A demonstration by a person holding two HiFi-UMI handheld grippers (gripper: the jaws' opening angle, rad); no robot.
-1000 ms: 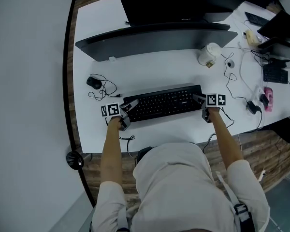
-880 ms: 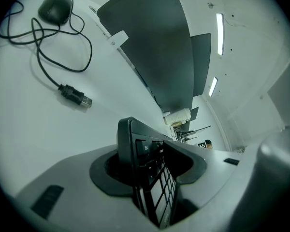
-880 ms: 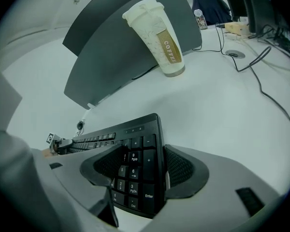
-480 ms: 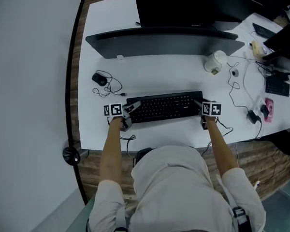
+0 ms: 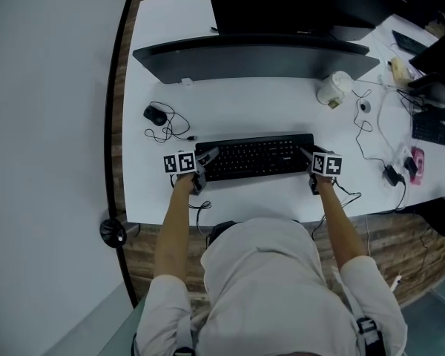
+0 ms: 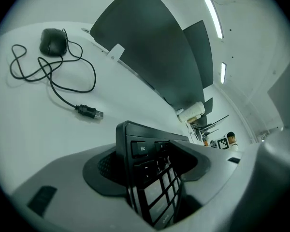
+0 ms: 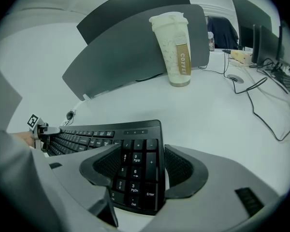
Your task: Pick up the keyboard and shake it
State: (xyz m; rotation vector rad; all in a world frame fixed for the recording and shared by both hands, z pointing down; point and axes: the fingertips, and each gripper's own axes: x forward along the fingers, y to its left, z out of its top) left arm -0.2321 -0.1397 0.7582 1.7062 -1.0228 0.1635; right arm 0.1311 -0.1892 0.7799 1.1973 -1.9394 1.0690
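A black keyboard lies on the white desk in front of me. My left gripper is at its left end. In the left gripper view the Esc corner of the keyboard stands tilted between the jaws of that gripper, which have just been opening and no longer clamp it. My right gripper is at the number-pad end. In the right gripper view its jaws sit close on either side of that end of the keyboard.
A black mouse with a loose coiled cable lies at the left behind the keyboard. A coffee cup stands at the back right. A curved dark monitor spans the rear. Cables and small devices crowd the right side.
The keyboard has swung from slanted to level in the head view. Both grippers have stayed at its two ends.
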